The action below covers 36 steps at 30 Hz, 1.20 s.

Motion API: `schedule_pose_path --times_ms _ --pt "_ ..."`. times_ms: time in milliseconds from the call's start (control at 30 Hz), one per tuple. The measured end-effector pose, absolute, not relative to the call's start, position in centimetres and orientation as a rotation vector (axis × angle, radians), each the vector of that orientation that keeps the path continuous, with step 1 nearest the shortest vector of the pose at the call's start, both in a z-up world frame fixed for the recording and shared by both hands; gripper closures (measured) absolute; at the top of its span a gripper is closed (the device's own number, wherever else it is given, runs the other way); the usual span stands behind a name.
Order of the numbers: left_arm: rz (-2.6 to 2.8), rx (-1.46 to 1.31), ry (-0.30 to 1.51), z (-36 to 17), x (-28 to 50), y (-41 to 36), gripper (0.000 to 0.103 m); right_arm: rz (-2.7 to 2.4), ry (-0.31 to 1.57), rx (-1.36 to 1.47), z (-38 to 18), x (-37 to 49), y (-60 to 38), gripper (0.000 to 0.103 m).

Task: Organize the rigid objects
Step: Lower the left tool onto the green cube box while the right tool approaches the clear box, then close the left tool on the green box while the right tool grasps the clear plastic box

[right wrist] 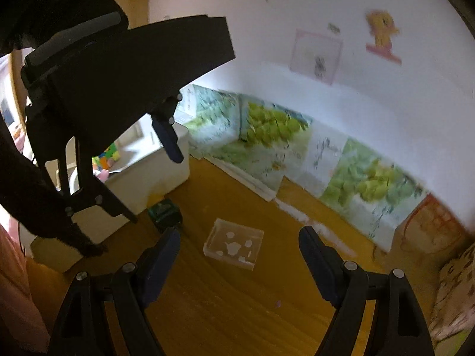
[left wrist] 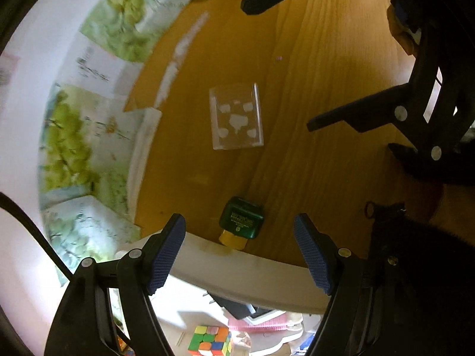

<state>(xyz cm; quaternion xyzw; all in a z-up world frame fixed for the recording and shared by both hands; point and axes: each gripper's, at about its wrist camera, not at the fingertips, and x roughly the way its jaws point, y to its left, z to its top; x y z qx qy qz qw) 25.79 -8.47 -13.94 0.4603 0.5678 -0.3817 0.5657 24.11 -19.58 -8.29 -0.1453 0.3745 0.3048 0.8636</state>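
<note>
We held both tongs, left (left wrist: 240,252) and right (right wrist: 239,259), released and empty above the tabletop (left wrist: 311,89). Clear block (left wrist: 236,116) lay ahead, untouched; approach step. Next: lower, straddle, clench.

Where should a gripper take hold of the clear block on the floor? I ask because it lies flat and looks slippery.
Probably from straight above, pads on two opposite side faces of the clear block. It lies flat on the wooden floor, so only its upright edges offer purchase, and nothing crowds them. The shorter span would likely fit better between open jaws like those of the left gripper.
</note>
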Motion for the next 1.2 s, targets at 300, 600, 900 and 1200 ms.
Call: schedule_pose_path --times_ms 300,600,900,1200 --pt "-0.9 1.081 1.456 -18.0 27.3 -8.5 0.025 0.619 0.86 -0.253 -12.7 25.6 -18.7 0.02" --pt "-0.905 1.104 1.503 -20.4 27.0 -9.3 0.033 0.605 0.91 -0.203 -15.4 26.1 -17.5 0.02" --pt "-0.891 1.097 1.513 -21.6 27.9 -10.4 0.049 0.548 0.937 -0.163 -16.6 26.4 -17.4 0.02" --pt "-0.902 1.075 1.538 -21.3 28.1 -10.6 0.056 0.515 0.948 -0.097 -17.4 26.8 -17.3 0.021"
